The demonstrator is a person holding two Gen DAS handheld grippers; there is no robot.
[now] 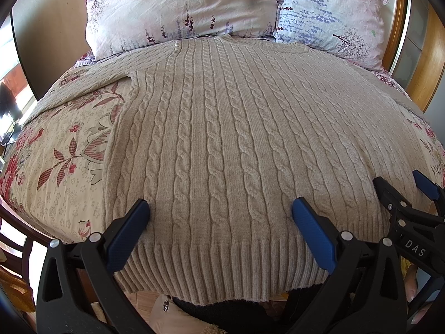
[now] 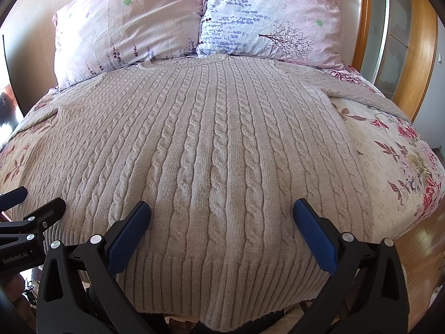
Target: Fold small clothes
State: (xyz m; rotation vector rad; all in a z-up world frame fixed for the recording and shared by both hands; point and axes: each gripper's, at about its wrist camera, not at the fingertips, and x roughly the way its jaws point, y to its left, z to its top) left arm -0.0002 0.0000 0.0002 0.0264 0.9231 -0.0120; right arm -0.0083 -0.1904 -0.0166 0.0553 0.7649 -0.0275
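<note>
A beige cable-knit sweater (image 1: pixel 222 139) lies flat on the bed, neck toward the pillows, ribbed hem hanging over the near edge; it also shows in the right wrist view (image 2: pixel 211 144). Its sleeves spread out to both sides. My left gripper (image 1: pixel 219 211) is open, hovering over the hem's left half, fingers apart above the knit. My right gripper (image 2: pixel 222 211) is open over the hem's right half. The right gripper's fingers (image 1: pixel 389 192) show at the right edge of the left wrist view. The left gripper's fingers (image 2: pixel 47 208) show at the left edge of the right wrist view.
A floral bedspread (image 1: pixel 64 150) covers the bed (image 2: pixel 389 167). Two lavender-print pillows (image 1: pixel 178 8) (image 2: pixel 272 19) lean at the head. A wooden headboard frame (image 2: pixel 417 55) stands at the right. Wood floor (image 2: pixel 417 250) lies beside the bed.
</note>
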